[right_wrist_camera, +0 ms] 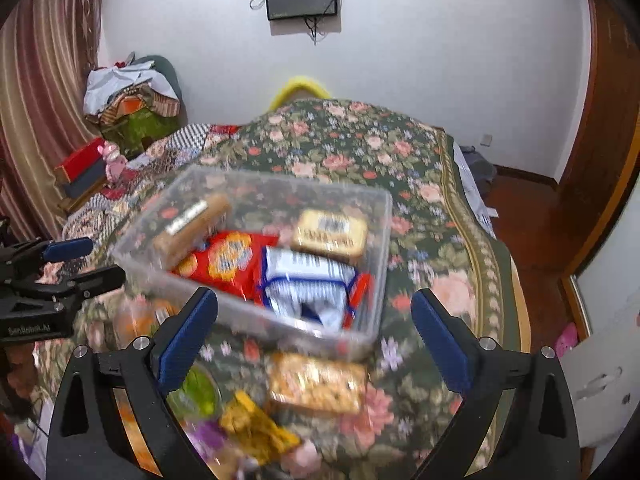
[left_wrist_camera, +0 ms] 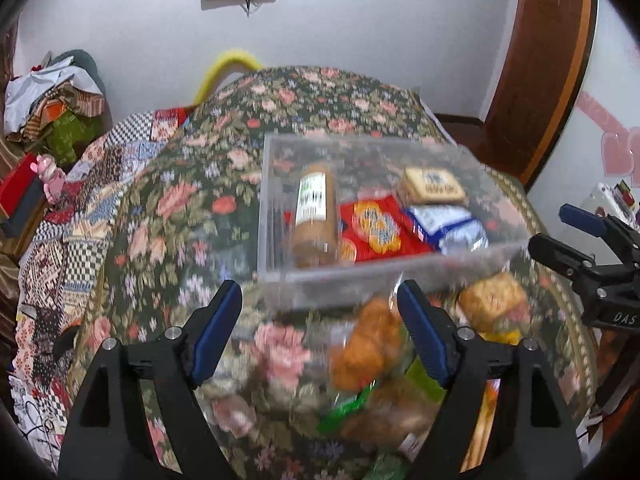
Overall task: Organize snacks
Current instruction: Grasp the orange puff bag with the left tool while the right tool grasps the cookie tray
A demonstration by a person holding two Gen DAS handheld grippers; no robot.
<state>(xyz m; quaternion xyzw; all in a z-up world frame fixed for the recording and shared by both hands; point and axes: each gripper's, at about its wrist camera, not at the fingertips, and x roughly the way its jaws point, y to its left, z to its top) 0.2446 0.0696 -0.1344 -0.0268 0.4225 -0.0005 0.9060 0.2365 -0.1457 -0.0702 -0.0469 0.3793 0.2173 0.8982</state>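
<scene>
Snacks still loose — a golden cracker pack point(right_wrist_camera: 318, 388) and a crinkly yellow wrapper point(right_wrist_camera: 256, 426) — lie low in the frame on the floral bed point(right_wrist_camera: 420, 160), just below the clear plastic bin point(right_wrist_camera: 376, 240). I'd drop my right gripper point(right_wrist_camera: 314, 332), spread wide and empty, squarely across the flat pack's short sides. My left gripper point(left_wrist_camera: 320, 332) gapes too — near a glossy orange bag point(left_wrist_camera: 368, 348).

The clear plastic bin point(left_wrist_camera: 276, 208) sits on a matt floral woven cloth point(left_wrist_camera: 168, 208). Inside it, glossy foil: a red biscuit packet point(right_wrist_camera: 224, 260) and blue-white wrapper point(right_wrist_camera: 308, 280). Beside it, matt black plastic tongs point(left_wrist_camera: 320, 312) with ribbed blue pads point(left_wrist_camera: 420, 328).
</scene>
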